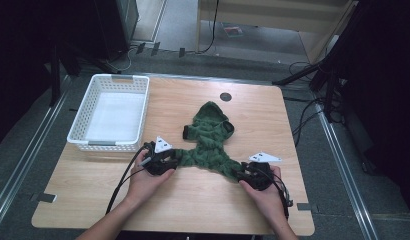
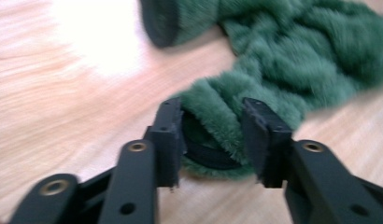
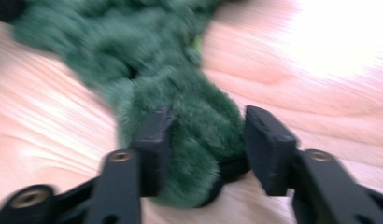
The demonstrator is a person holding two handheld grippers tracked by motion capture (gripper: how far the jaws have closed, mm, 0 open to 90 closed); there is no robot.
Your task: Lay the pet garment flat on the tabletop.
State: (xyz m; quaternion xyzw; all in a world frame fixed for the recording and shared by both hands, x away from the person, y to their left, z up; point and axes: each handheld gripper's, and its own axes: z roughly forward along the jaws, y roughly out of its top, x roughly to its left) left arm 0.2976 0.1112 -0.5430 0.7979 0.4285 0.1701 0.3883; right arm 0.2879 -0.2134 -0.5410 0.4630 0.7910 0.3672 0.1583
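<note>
So each claw's got a sleeve end of the fuzzy green garment (image 1: 209,145): left claw (image 1: 169,161) and right claw (image 1: 245,176) clamped on it. White basket (image 1: 111,111) sits beyond the left claw, on the wooden surface (image 1: 193,200), nothing's blocking.

Black left gripper (image 1: 169,161), brass screws; grey three-cornered plates; black cables

a light wooden table (image 1: 203,200) carried two things — a fuzzy green garment (image 1: 209,140) spread flat near its middle, and a white slatted basket (image 1: 110,112) at its far left corner.
</note>
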